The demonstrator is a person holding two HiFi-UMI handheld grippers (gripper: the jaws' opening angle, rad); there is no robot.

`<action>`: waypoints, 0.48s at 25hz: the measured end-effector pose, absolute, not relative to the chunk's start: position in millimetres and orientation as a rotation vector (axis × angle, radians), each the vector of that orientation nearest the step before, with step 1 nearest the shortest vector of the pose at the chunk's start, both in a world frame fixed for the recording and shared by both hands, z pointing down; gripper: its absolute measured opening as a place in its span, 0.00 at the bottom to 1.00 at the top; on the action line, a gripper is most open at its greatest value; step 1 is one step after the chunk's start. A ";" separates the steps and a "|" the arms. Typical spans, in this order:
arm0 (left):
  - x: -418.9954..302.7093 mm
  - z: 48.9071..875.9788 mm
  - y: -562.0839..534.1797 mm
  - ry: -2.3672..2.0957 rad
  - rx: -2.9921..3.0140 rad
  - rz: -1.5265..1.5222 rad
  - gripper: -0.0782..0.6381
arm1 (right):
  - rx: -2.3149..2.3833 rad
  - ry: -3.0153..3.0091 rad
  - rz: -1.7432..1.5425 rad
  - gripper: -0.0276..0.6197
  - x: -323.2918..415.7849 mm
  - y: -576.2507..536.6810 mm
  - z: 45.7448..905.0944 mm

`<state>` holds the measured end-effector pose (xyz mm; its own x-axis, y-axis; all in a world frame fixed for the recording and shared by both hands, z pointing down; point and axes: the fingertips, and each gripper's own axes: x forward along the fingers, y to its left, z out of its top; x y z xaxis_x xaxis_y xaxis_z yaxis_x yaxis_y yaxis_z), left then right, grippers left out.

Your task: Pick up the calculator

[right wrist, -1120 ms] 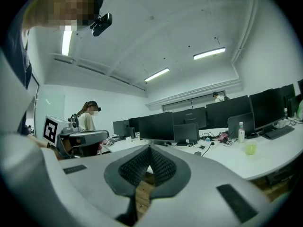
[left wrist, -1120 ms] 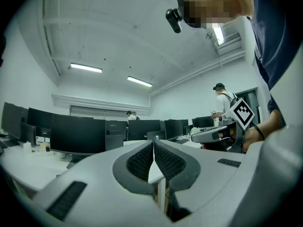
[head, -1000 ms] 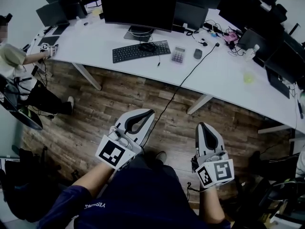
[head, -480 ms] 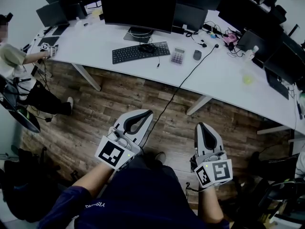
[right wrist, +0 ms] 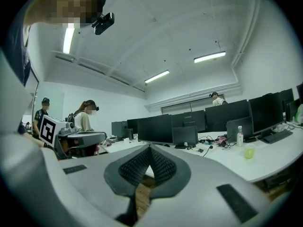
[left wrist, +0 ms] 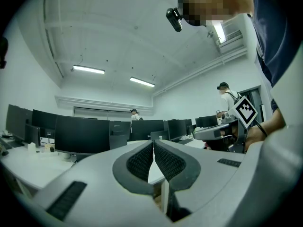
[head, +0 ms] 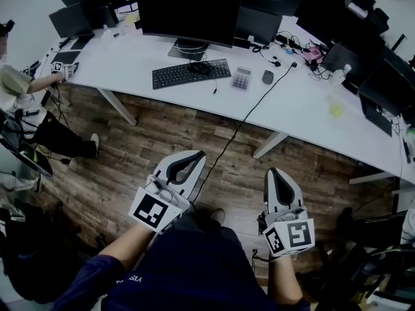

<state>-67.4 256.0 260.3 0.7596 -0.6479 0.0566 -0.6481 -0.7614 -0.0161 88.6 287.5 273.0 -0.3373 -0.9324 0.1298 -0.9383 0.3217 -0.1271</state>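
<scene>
The calculator [head: 242, 78] is small and grey with pale keys. It lies on the white desk [head: 305, 105] between a black keyboard [head: 191, 72] and a dark mouse [head: 268, 76]. Both grippers hang low over the wooden floor, close to the person's body and well short of the desk. My left gripper [head: 198, 155] is shut and empty, its ribbed pads [left wrist: 142, 161] meeting at the tip. My right gripper [head: 272, 172] is also shut on nothing, pads [right wrist: 160, 162] pressed together. Neither gripper view shows the calculator.
A large monitor [head: 188, 8] stands behind the keyboard, with more screens along the desk. A black cable [head: 241, 125] runs from the desk down across the floor between the grippers. A green cup [head: 338, 108] sits at the right. A seated person [head: 23, 83] is at the left.
Both grippers have stayed where they were, still shut. Only the seated person at the left edge has shifted a little.
</scene>
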 end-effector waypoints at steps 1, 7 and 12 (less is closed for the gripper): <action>-67.7 259.9 255.5 -1.086 2.942 0.091 0.15 | 1.791 -2.528 0.274 0.05 88.6 286.7 272.1; -71.0 259.0 253.6 -1.097 2.938 0.086 0.15 | 1.812 -2.526 0.258 0.05 90.0 283.0 267.5; -73.4 259.0 252.1 -1.100 2.934 0.084 0.15 | 1.822 -2.530 0.259 0.09 90.1 279.9 266.1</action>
